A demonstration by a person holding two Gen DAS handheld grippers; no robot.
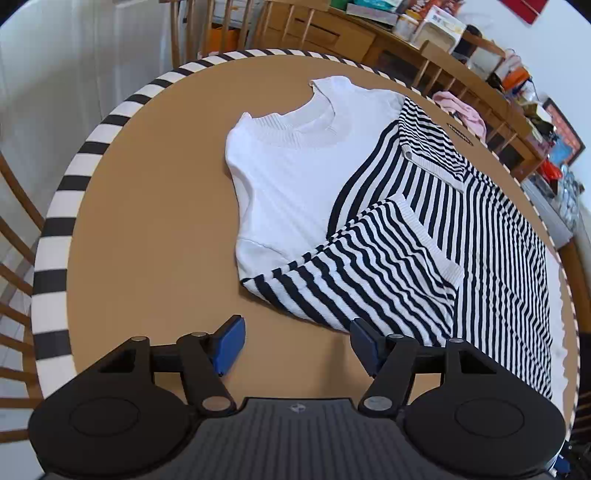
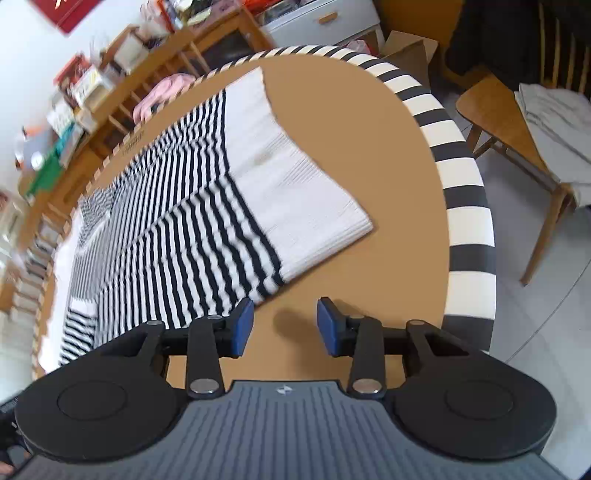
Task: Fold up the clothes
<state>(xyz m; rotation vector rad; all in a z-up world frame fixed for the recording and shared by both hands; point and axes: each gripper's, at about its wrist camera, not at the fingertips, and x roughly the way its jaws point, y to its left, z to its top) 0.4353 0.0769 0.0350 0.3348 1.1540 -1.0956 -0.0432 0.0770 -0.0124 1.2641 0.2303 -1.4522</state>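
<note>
Both grippers sat wide apart and held nothing when I checked: left gripper (image 1: 297, 341) hovered over bare table (image 1: 155, 229), its right pad just at the folded sleeve; right gripper (image 2: 285, 325) near the hem corner. One sweater (image 1: 388, 206), striped with white yoke, lay flat, both sleeves folded in.

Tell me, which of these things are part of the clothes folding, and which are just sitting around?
Part of the job: striped sweater, round table, left gripper, right gripper.

Just lying about: pink cloth, cluttered shelves, chair with folded towel.
</note>
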